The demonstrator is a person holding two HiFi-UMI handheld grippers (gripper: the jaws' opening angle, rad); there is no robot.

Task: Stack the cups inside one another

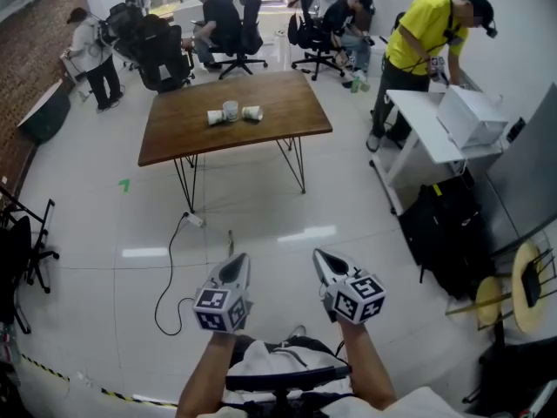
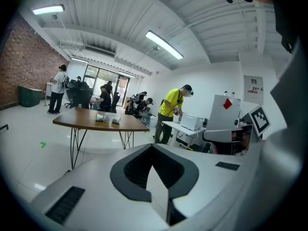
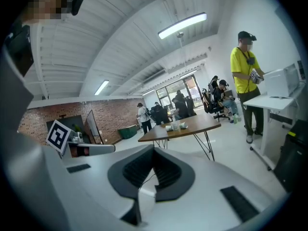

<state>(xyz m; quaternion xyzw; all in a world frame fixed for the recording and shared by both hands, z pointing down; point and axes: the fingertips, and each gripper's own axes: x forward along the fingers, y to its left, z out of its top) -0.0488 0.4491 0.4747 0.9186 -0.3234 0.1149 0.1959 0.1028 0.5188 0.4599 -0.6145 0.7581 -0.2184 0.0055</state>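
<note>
Three pale cups (image 1: 231,112) sit close together near the middle of a brown wooden table (image 1: 287,116) far ahead of me; the outer two seem to lie on their sides, the middle one stands. The same cups (image 2: 107,119) are small in the left gripper view, and the cups (image 3: 175,126) also show on the table (image 3: 192,127) in the right gripper view. My left gripper (image 1: 236,266) (image 2: 153,147) and right gripper (image 1: 325,261) (image 3: 154,149) are held side by side over the floor, well short of the table. Both are shut and empty.
A person in a yellow shirt (image 1: 419,43) stands at a white desk (image 1: 422,142) to the right, with a black bag (image 1: 446,229) below it. A cable (image 1: 170,273) lies on the floor before the table. Seated people and office chairs (image 1: 235,33) are behind it.
</note>
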